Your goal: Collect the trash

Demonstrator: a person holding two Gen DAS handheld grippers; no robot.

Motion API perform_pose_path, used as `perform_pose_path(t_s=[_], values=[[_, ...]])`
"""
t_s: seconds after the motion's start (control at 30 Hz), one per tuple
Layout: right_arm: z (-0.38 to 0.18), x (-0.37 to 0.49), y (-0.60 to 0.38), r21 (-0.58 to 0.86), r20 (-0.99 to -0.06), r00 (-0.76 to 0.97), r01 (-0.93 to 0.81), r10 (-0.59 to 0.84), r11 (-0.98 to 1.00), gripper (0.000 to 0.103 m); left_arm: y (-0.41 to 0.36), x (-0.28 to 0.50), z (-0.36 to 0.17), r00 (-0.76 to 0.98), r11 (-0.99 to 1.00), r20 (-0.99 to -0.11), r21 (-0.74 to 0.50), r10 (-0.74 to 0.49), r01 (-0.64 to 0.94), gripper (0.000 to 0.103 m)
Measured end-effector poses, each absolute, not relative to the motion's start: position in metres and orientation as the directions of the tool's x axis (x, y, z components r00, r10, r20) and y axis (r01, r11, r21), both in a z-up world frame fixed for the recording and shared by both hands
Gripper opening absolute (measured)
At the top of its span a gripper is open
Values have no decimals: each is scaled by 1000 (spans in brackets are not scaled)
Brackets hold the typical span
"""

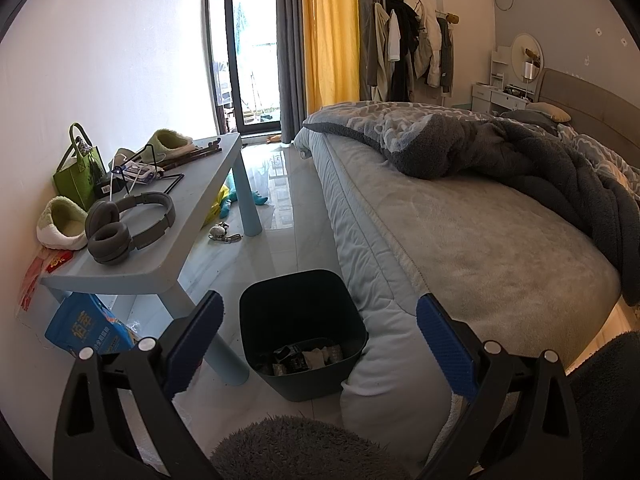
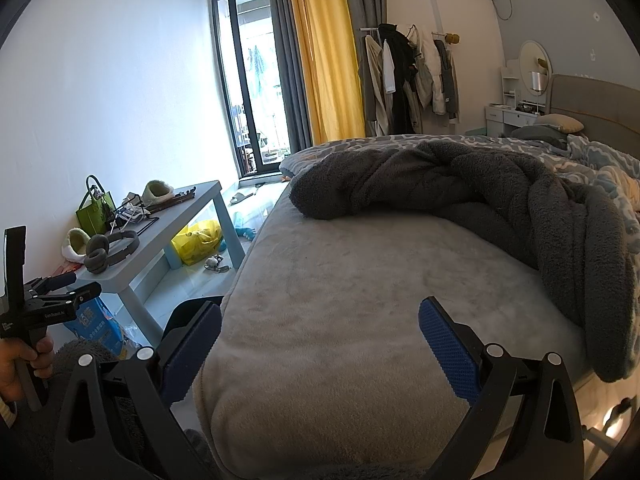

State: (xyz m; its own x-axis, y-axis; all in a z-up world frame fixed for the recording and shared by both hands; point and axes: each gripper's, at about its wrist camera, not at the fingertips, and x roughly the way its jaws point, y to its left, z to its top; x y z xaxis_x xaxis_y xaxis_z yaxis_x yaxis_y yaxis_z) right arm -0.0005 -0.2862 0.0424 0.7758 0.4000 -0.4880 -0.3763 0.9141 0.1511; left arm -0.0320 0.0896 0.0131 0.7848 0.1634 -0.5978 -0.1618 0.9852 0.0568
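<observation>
A dark bin (image 1: 301, 332) stands on the floor between the low table and the bed, with several scraps of trash (image 1: 308, 358) at its bottom. My left gripper (image 1: 320, 332) is open and empty, held just above and in front of the bin. My right gripper (image 2: 320, 340) is open and empty above the near corner of the bed (image 2: 340, 320). The bin's rim (image 2: 188, 308) shows partly behind my right gripper's left finger. The left gripper's body (image 2: 36, 312) and the hand holding it show at the left edge of the right wrist view.
A low blue table (image 1: 176, 240) on the left holds grey headphones (image 1: 128, 224), slippers (image 1: 62, 224), a green bag (image 1: 78, 168) and small items. A blue package (image 1: 90, 328) lies under it. A yellow bag (image 2: 198, 240) and small items lie on the floor. A dark blanket (image 2: 500, 200) lies on the bed.
</observation>
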Motion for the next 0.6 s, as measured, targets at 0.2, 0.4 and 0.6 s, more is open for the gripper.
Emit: perform_pose_path(t_s=[0.2,0.4,0.6], values=[[41,0,-287,151,-490,775,-377,400,914,100,90,-32,13,785,985,-598,57,163,-161,99],[41,1,-287,149,-490,775,-377,399,914,100,90,-32,13,783,985,-600,55,164,-164,99],[42,1,-287,150,-490,775,-377,400,914,100,91,-32,14,780,983,-604,43,166,-176,99]])
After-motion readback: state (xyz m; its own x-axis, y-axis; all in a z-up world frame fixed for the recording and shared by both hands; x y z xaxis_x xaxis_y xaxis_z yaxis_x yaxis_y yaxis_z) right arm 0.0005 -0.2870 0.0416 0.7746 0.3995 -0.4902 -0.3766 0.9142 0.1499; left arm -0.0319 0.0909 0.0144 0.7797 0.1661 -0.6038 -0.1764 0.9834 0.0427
